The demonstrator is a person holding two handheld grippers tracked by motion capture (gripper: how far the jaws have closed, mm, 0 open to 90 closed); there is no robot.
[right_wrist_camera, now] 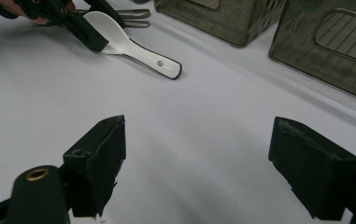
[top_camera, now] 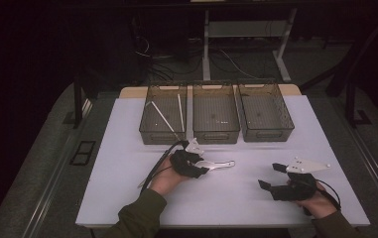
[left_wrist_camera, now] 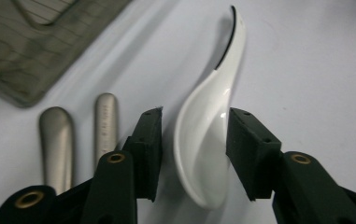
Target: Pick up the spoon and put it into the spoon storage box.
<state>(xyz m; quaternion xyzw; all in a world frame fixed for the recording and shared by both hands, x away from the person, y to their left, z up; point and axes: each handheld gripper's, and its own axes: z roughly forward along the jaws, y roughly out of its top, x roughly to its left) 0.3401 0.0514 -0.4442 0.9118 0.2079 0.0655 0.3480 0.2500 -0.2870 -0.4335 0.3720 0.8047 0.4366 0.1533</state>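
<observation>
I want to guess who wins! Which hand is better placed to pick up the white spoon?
The left. Its tool already has the white spoon between its jaws, one pad touching the bowl. The right tool sits open over bare table, well away from it.

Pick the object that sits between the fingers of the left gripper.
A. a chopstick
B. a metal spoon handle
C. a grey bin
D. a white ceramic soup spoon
D: in the left gripper view the bowl of the white ceramic soup spoon lies between the fingers of the left gripper, with two metal handles off to one side.
</observation>
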